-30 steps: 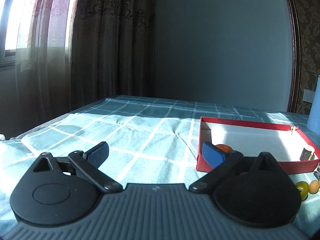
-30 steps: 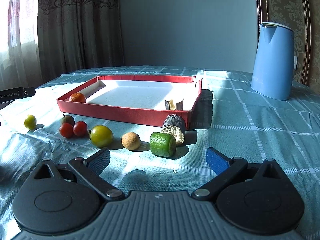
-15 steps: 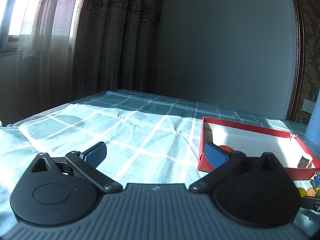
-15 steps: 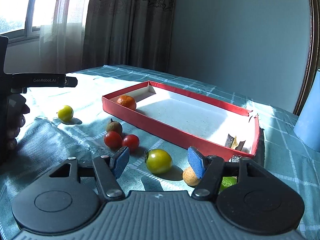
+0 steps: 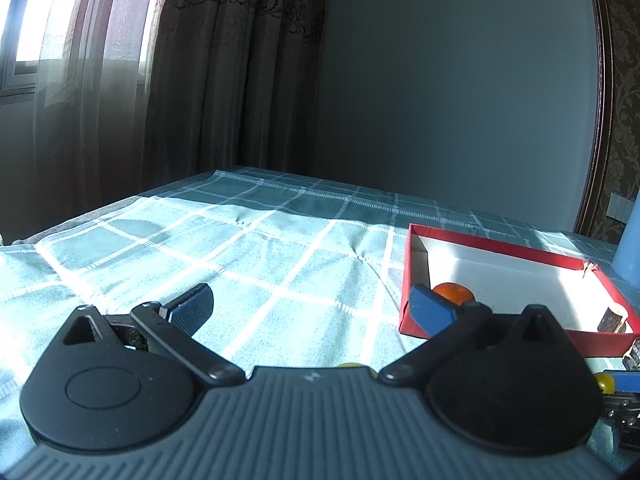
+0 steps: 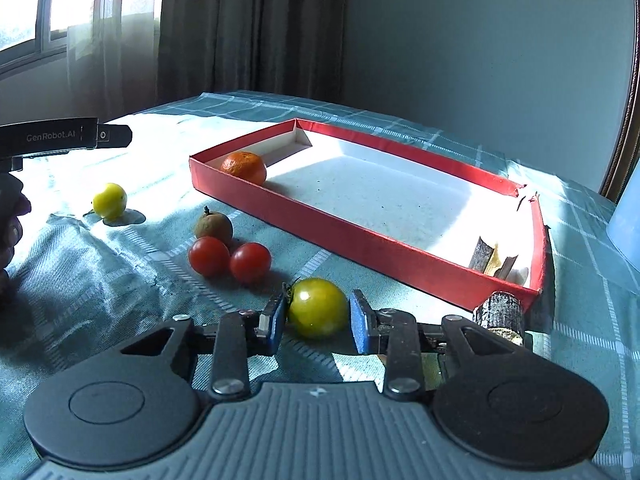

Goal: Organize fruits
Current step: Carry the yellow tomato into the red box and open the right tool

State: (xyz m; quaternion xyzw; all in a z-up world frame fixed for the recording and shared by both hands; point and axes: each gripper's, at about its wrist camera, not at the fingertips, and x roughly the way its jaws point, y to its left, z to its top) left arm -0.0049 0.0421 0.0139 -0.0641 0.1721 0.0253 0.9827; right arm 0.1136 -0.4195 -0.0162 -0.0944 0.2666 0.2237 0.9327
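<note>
Right gripper (image 6: pixel 317 322) sits low over the checked tablecloth (image 6: pixel 120 280), its blue pads (image 6: pixel 275 322) set on either side of a yellow-green tomato (image 6: pixel 318 307). Small gaps show between the pads and the fruit, so the jaws stand apart and bracket it without clamping. At 3 o'clock of that tomato, a dark bark-covered cut piece (image 6: pixel 502 314) lies against the near corner of the red tray (image 6: pixel 360 240). At 10 o'clock, two red cherry tomatoes (image 6: pixel 230 260) rest touching one another, with a brown wrinkled fruit (image 6: pixel 213 227) just behind them. Farther out at 10 o'clock, a small yellow fruit (image 6: pixel 109 201) lies alone on the cloth, well apart from the rest.

Inside the tray, an orange mandarin (image 6: pixel 244 167) sits in the left near corner, and dark cut pieces (image 6: pixel 492 260) stand in the right near corner. A pale blue kettle (image 6: pixel 626 224) shows at the right edge.

Left gripper (image 5: pixel 312 312) hovers over bare cloth with its jaws wide apart and nothing between them. From its view, the tray lies at 2 o'clock, with the mandarin partly hidden behind the right pad. Beyond the table, patterned curtains (image 5: pixel 224 80) hang at 11 o'clock and a plain wall (image 5: pixel 440 100) stands at 12 o'clock.
</note>
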